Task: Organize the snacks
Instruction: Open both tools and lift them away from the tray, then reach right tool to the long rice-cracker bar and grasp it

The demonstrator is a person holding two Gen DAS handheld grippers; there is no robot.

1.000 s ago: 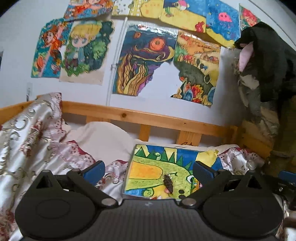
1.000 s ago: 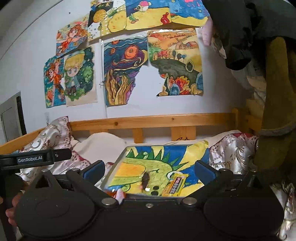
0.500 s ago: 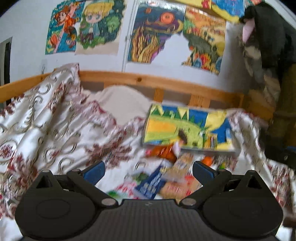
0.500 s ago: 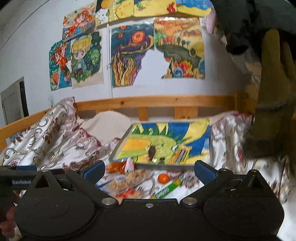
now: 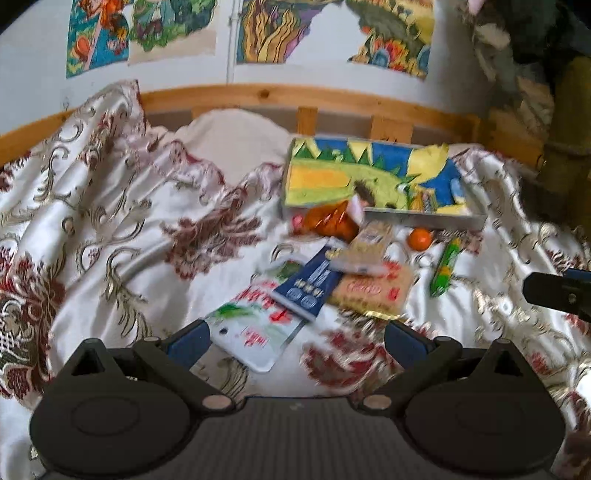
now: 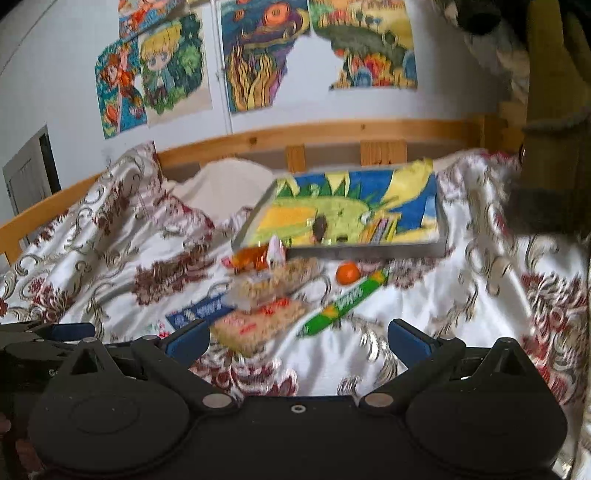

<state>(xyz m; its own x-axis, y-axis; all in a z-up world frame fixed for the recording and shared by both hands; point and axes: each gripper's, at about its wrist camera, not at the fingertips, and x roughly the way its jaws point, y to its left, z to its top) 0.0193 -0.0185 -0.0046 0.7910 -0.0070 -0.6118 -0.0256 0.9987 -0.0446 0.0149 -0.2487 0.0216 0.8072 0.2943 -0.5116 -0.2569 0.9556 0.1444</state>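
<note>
Several snack packets lie in a loose pile on the bedspread (image 5: 110, 229): a white packet (image 5: 255, 332), a dark blue packet (image 5: 310, 288), a tan biscuit pack (image 5: 373, 288), an orange bag (image 5: 328, 221), a green stick pack (image 5: 445, 267) and a small orange fruit (image 5: 419, 238). Behind them lies a tray (image 5: 424, 218) lined with a colourful drawing. My left gripper (image 5: 295, 339) is open, just in front of the white packet. My right gripper (image 6: 299, 338) is open above the biscuit pack (image 6: 258, 321) and green stick (image 6: 343, 301).
A wooden bed rail (image 5: 295, 99) runs along the back under wall drawings (image 5: 332, 33). Dark clothing (image 6: 546, 110) hangs at the right. A white pillow (image 5: 229, 144) lies at the back. The right gripper's finger (image 5: 557, 291) shows in the left wrist view.
Both views have tilted down from the wall and rail onto the bed. The snack pile came into view and now sits close in front of both open grippers.
</note>
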